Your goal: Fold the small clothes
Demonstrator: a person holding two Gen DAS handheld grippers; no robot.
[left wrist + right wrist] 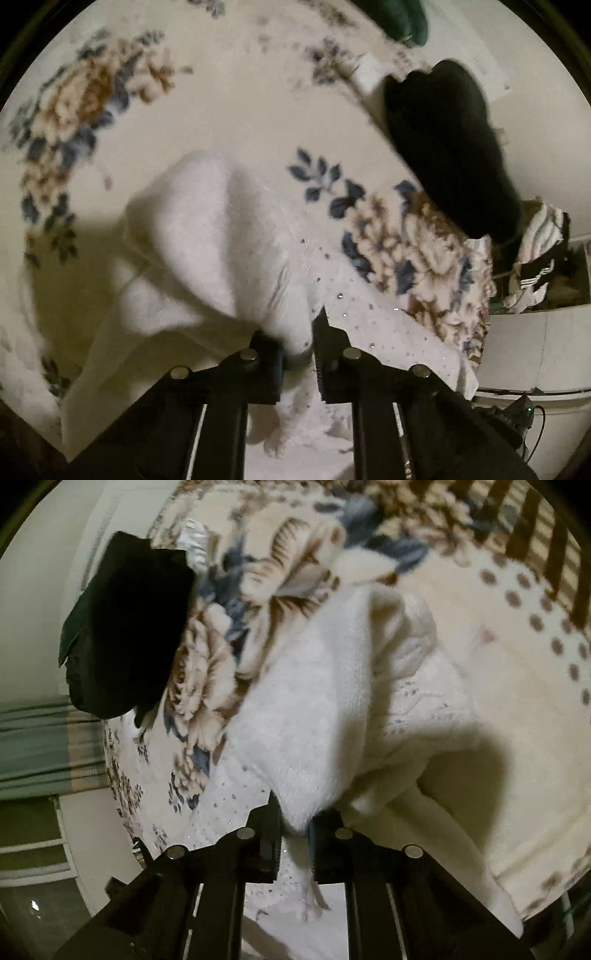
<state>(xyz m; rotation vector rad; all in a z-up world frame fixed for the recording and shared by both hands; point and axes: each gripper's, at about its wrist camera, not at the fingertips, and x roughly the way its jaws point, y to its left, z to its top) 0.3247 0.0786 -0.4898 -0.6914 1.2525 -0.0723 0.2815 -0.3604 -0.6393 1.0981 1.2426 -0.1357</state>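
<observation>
A small white knitted garment (207, 236) with sparkly dots hangs lifted above a floral blanket (74, 110). My left gripper (297, 343) is shut on an edge of it, cloth pinched between the black fingers. In the right wrist view the same white garment (306, 716) drapes away from my right gripper (295, 827), which is shut on another edge. A lacy part (417, 701) folds to the right. The garment's lower part is hidden under the fingers.
A dark folded garment (450, 147) lies on the blanket's edge; it also shows in the right wrist view (129, 627). Striped cloth (535, 251) sits in a bin beyond the blanket. The blanket (498, 664) spreads cream with dots to the right.
</observation>
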